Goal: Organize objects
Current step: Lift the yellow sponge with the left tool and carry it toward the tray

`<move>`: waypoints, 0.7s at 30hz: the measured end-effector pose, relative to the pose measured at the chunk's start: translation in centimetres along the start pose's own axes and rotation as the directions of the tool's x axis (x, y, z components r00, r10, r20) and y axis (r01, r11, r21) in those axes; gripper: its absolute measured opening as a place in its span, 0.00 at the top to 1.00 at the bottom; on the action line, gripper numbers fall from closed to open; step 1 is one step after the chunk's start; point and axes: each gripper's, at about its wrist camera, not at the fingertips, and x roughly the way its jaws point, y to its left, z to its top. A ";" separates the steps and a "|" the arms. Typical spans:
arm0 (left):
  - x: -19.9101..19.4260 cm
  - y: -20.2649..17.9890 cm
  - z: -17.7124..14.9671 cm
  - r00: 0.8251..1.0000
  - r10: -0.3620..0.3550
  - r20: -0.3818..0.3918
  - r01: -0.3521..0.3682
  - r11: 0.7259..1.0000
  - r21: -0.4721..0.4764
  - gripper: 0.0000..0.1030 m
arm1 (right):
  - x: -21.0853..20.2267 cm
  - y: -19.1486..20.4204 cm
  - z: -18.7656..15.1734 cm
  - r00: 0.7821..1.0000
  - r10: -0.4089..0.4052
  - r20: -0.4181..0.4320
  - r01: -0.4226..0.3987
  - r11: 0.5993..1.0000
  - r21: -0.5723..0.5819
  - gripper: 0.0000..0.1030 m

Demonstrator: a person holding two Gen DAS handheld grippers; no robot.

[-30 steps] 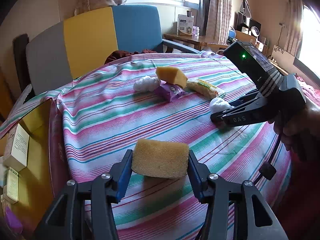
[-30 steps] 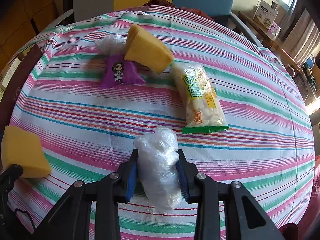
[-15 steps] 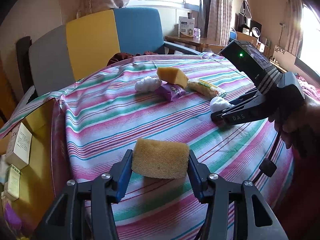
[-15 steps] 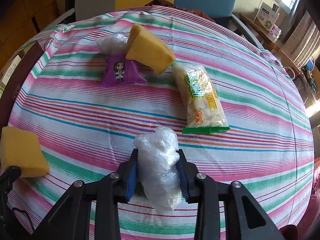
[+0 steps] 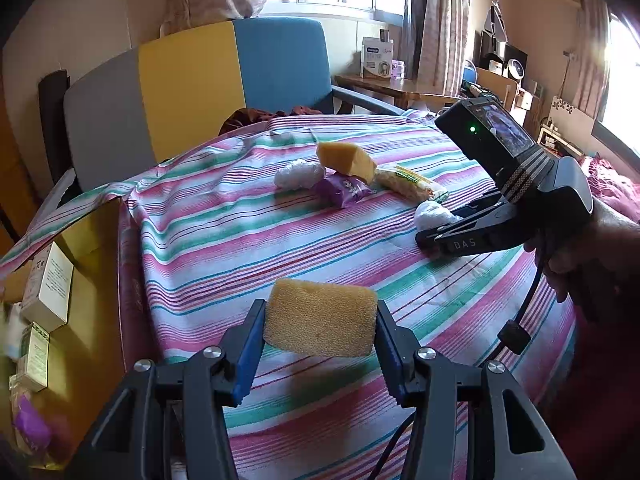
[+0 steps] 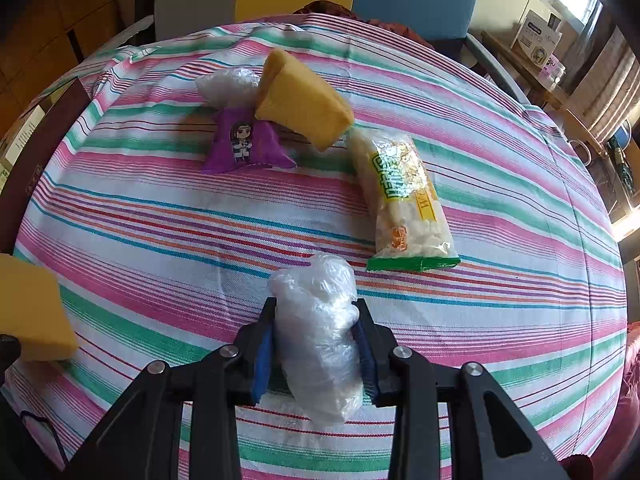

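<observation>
1. Left gripper (image 5: 320, 332) clamped on a yellow sponge (image 5: 320, 322), jaws partly apart at the sponge's width, block lifted clear of the striped tablecloth (image 5: 240, 248) with a shadow underneath.
2. Right gripper (image 6: 316, 344) closed tight around a crinkled clear plastic bundle (image 6: 316, 332), low over the cloth; impossible to tell whether the bundle's underside touches it.
3. Landmark: purple snack packet (image 6: 244, 142). Touching its far side, a second plastic bundle (image 6: 230, 84); leaning over its right corner, a second sponge wedge (image 6: 300, 100); just right of that, a long clear bag of pale puffed snacks (image 6: 404, 196). Held bundle well nearer the camera than the packet; held sponge far to its left near the table edge.
4. Risk, sponge: soft porous foam, squashed at the sides only; could twist or pop out under a quick swing, likely dropping past the edge toward the cardboard box (image 5: 80, 280) beside the table.
5. Risk, bundle: slick, thin, compressible film; could creep out of the pads or unravel, since most of its bulk hangs beyond them.
6. Risk, cloth: loose wrinkled fabric; could snag on low fingertips and drag the packet cluster.
7. Shapes: sponges blocky and coarse-pored; packet flat, glossy, pillow-like; snack bag long, lumpy.
</observation>
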 end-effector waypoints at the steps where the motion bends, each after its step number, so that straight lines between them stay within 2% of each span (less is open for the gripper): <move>1: -0.3 0.0 0.0 1.000 0.000 0.005 0.000 1.000 -0.001 0.50 | 0.0 0.0 0.0 1.000 0.000 0.000 0.000 1.000 -0.001 0.66; 11: -2.6 1.5 0.7 0.999 0.001 0.042 0.000 0.999 -0.041 0.50 | 0.1 -0.2 0.0 1.000 -0.004 0.007 0.004 1.000 -0.005 0.66; 18: -5.2 3.7 1.4 0.996 0.046 0.079 -0.040 0.996 -0.084 0.50 | 0.1 -0.1 -0.1 1.000 -0.007 0.010 0.007 1.000 -0.006 0.66; 21: -6.8 5.3 1.9 0.990 0.088 0.109 -0.076 0.991 -0.110 0.50 | 0.2 -0.1 -0.1 1.000 -0.008 0.010 0.008 1.000 -0.006 0.66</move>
